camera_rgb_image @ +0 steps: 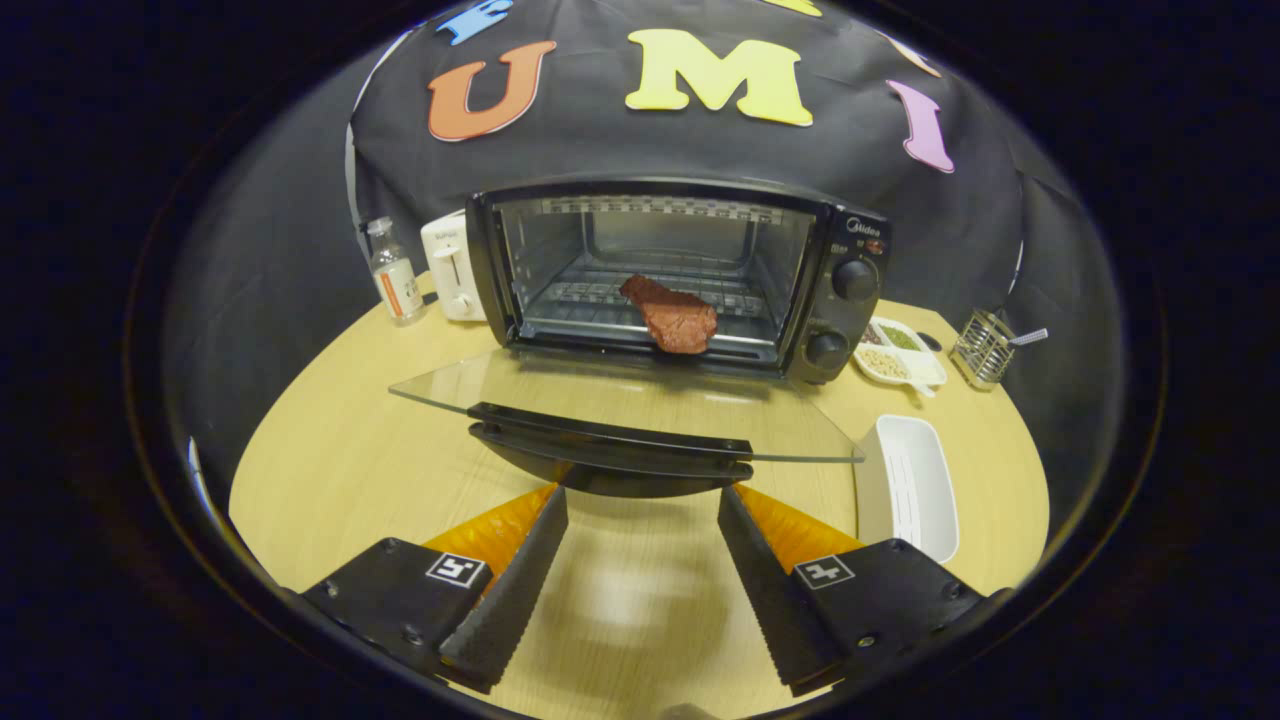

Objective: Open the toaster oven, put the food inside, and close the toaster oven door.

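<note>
Door left to be closed
The gripper [642,500] is held spread, empty, under the door handle [612,450]; meat [672,314] is seen beyond, inside the toaster oven [850,250].

Dim, even light; fisheye bends the edges, glare on the table [330,440].

showing pale wood grain across the tabletop [330,470]. gleaming black on the toaster oven [850,300] casing, knobs and door handle [610,450], clear on the door glass. glowing reddish-brown on the food [672,315]. staying white on the toaster [452,268] and tray [915,480]. flashing an orange label stripe on the clear bottle [393,272].
</note>
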